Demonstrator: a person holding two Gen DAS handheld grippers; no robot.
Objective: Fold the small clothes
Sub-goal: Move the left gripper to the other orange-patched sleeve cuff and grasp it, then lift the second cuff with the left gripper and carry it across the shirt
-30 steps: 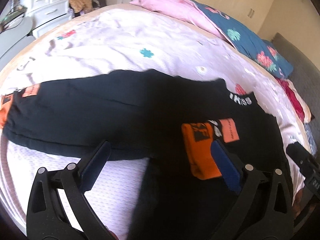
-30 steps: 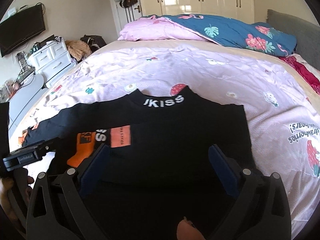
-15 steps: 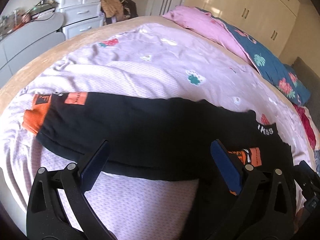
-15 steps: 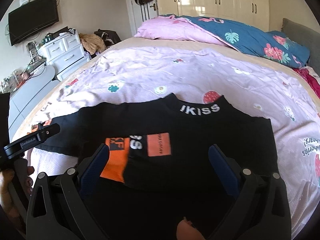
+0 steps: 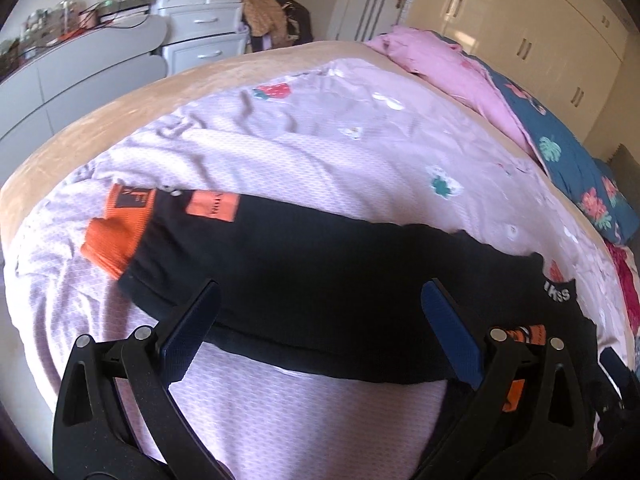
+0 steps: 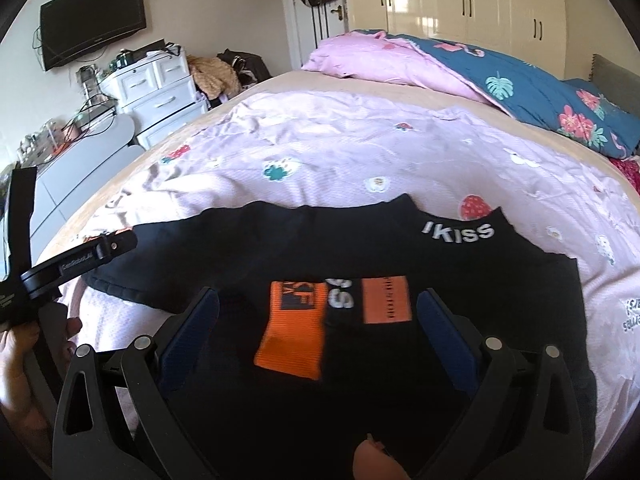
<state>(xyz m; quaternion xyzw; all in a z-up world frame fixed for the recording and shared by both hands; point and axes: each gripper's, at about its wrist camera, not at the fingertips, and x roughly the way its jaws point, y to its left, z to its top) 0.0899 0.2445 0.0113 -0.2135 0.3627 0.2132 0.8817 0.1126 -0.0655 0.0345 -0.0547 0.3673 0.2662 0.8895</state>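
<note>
Lying flat: a black sweatshirt (image 6: 360, 264) spread on the lilac bedspread (image 6: 360, 152), its collar lettered "IKISS" (image 6: 458, 232) toward the far side in the right wrist view
Folded sleeve: one sleeve lies across the chest of the garment; its orange cuff (image 6: 292, 328) and an orange patch (image 6: 386, 300) sit side by side between the right claw's fingers in that view
Outstretched sleeve: the other sleeve (image 5: 280, 264) runs out to the left over the bedspread (image 5: 320, 152); it ends in an orange cuff (image 5: 116, 236) with an orange patch (image 5: 212, 206) just beside it
Left gripper (image 5: 320, 328): spread wide with nothing between the blue pads (image 5: 188, 340); it hangs over the lower hem of the outstretched sleeve; whether the tips touch the cloth cannot be told
Right gripper (image 6: 318, 326): likewise gaping and empty, blue pads (image 6: 444, 328) either side of the folded cuff; contact with the fabric cannot be told
Left device seen from the right: its black frame (image 6: 80, 260) shows at the left edge, over the outstretched sleeve, with the person's hand (image 6: 40, 344) under it
Bedding beyond: a pink quilt (image 6: 384, 60) and a blue floral quilt (image 6: 540, 96) bunched at the far side of the bed
Room: white drawers (image 6: 156, 88) and a wall television (image 6: 92, 20) on the left; cream wardrobes (image 6: 460, 0) behind
</note>
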